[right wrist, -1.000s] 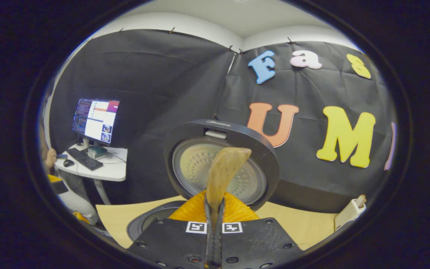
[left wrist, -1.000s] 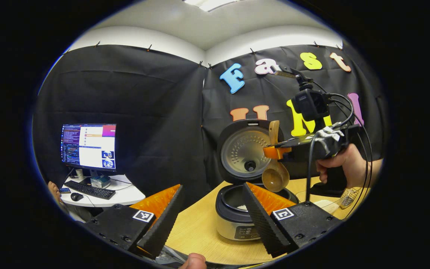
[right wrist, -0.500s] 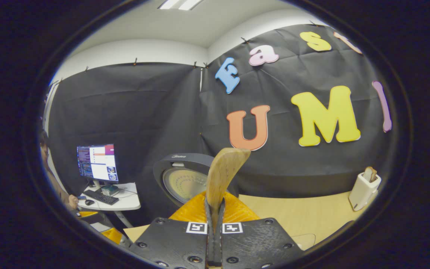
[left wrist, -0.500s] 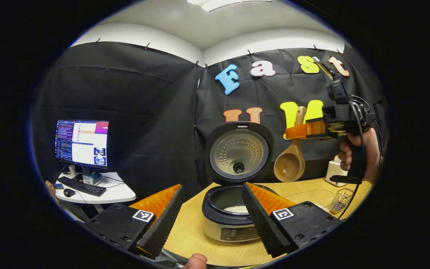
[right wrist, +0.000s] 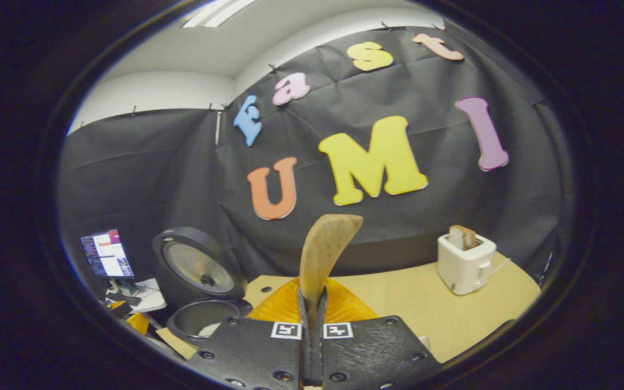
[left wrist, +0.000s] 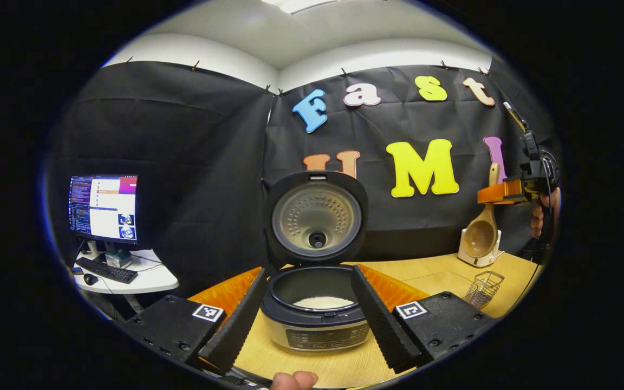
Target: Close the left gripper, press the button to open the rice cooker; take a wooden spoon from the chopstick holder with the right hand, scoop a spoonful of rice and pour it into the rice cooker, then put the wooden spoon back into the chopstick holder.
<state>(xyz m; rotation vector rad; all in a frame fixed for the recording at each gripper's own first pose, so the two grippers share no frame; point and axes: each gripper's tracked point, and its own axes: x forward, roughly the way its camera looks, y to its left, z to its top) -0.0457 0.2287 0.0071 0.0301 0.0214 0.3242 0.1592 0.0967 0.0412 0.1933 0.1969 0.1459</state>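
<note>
Two hand-held grippers with black bodies

The left gripper (left wrist: 306,309) has wide black blocks with visible screws and a small square black-and-white marker on each. The right gripper (right wrist: 312,330) has the same blocks and markers; black cables run beside its handle, behind the fingers.

Upright lid (left wrist: 316,219) walls the rice cooker (left wrist: 314,319) behind; above stays open.
</note>
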